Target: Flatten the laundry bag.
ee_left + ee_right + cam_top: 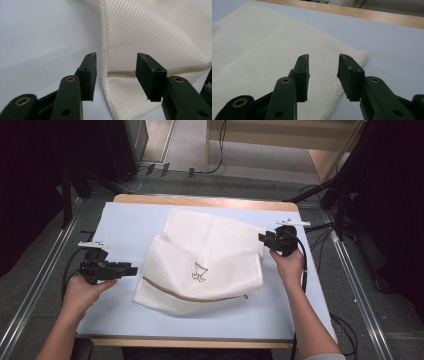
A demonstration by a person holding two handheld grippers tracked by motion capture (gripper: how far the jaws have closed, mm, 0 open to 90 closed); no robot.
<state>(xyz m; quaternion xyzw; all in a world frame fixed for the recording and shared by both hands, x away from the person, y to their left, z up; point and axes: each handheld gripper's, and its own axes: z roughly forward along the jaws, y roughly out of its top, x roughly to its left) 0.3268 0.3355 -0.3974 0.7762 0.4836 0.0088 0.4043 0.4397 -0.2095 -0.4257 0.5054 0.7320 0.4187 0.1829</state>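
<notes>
A cream mesh laundry bag [200,265] with a beige zipper strip and a small dark emblem lies rumpled in the middle of the pale blue mat [125,227]. My left gripper [131,269] sits just left of the bag's left edge, jaws open. In the left gripper view the bag's seamed edge and zipper end [120,74] lie between and beyond the black pads [90,72], untouched. My right gripper [262,238] hovers at the bag's right corner, open. In the right gripper view the bag's corner [359,55] lies beyond the parted fingertips [348,72], nothing gripped.
The mat covers a wooden table [200,200] whose edge shows at the back. Metal rails [45,270] run along both sides on the floor. Cables [215,167] and dark stands [345,180] are behind and to the right.
</notes>
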